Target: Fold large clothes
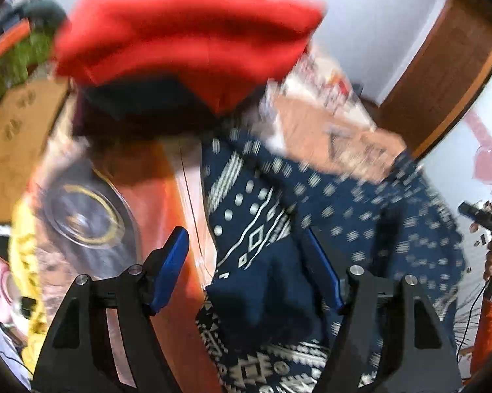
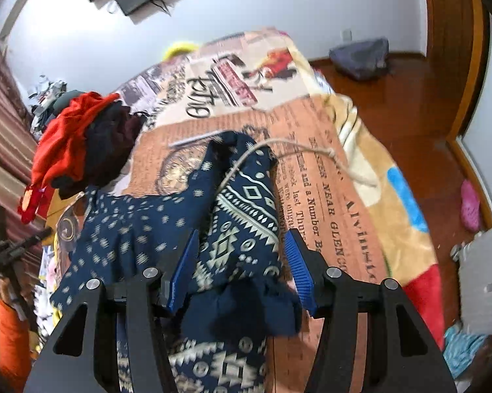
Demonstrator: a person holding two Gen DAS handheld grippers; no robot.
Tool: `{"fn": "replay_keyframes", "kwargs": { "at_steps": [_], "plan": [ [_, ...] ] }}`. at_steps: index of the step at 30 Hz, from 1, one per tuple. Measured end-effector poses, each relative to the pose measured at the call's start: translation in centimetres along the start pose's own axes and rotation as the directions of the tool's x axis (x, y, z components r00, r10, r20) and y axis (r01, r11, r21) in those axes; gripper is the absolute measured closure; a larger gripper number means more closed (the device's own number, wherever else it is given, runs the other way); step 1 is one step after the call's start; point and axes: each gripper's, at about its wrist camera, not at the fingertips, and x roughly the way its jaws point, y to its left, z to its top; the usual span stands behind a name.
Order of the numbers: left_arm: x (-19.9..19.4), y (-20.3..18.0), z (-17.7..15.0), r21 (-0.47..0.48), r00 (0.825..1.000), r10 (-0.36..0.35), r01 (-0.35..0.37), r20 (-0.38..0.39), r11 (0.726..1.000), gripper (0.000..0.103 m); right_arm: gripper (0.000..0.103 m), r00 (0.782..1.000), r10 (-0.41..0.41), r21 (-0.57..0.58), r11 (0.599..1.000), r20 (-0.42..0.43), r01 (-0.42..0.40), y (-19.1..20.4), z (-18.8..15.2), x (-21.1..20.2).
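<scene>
A navy garment with white geometric print (image 2: pixel 239 216) lies bunched on the newspaper-print bedspread (image 2: pixel 328 177); it also shows in the blurred left wrist view (image 1: pixel 278 229). A pale drawstring (image 2: pixel 295 150) trails from it. My right gripper (image 2: pixel 241 262) is open, its blue pads either side of a fold of the garment. My left gripper (image 1: pixel 249 262) is open over the garment's edge, with cloth between the pads. A red garment (image 1: pixel 187 32) sits on a dark pile behind; it also shows in the right wrist view (image 2: pixel 66 140).
A dark maroon garment (image 2: pixel 111 144) lies under the red one. A grey bag (image 2: pixel 360 57) and a pink slipper (image 2: pixel 470 204) lie on the wooden floor (image 2: pixel 409 150) to the right. A wooden door frame (image 1: pixel 442 75) stands at the back right.
</scene>
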Motion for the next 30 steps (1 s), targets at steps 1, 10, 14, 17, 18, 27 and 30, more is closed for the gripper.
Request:
{"fn": "replay_keyframes", "kwargs": {
  "at_steps": [1, 10, 14, 17, 18, 27, 30],
  "plan": [
    [1.6, 0.3, 0.0, -0.006, 0.999, 0.004, -0.004, -0.033, 1.0, 0.032, 0.052, 1.0, -0.008, 0.009, 1.0, -0.012, 0.008, -0.4, 0.2, 0.7],
    [7.1, 2.3, -1.6, -0.162, 0.986, -0.13, 0.112, -0.109, 0.981, 0.031, 0.051, 0.998, -0.017, 0.082, 0.996, -0.063, 0.023, -2.8, 0.1, 3.6],
    [6.4, 0.3, -1.6, -0.094, 0.977, -0.186, 0.176, -0.104, 0.98, 0.032, 0.054, 0.997, 0.039, 0.027, 0.999, -0.07, -0.037, -1.1, 0.4, 3.9],
    [6.8, -0.6, -1.5, -0.043, 0.988, -0.115, 0.111, -0.101, 0.993, 0.051, 0.066, 0.996, 0.017, -0.039, 0.999, -0.09, -0.021, 0.9, 0.3, 4.9],
    [6.8, -0.6, -1.4, -0.044, 0.991, -0.098, 0.094, -0.095, 0.995, 0.058, 0.081, 0.996, -0.02, -0.066, 0.998, -0.083, 0.015, 1.3, 0.3, 5.1],
    [3.5, -0.4, 1.7, -0.091, 1.0, -0.018, 0.02, 0.021, 0.996, 0.091, 0.094, 1.0, 0.029, -0.065, 0.997, 0.008, -0.028, 3.9, 6.0, 5.3],
    [3.8, 0.9, 3.3, -0.133, 0.999, 0.005, 0.0, 0.037, 0.991, 0.091, 0.097, 0.998, -0.003, -0.106, 0.994, 0.056, 0.009, 5.6, 8.4, 5.7]
  ]
}}
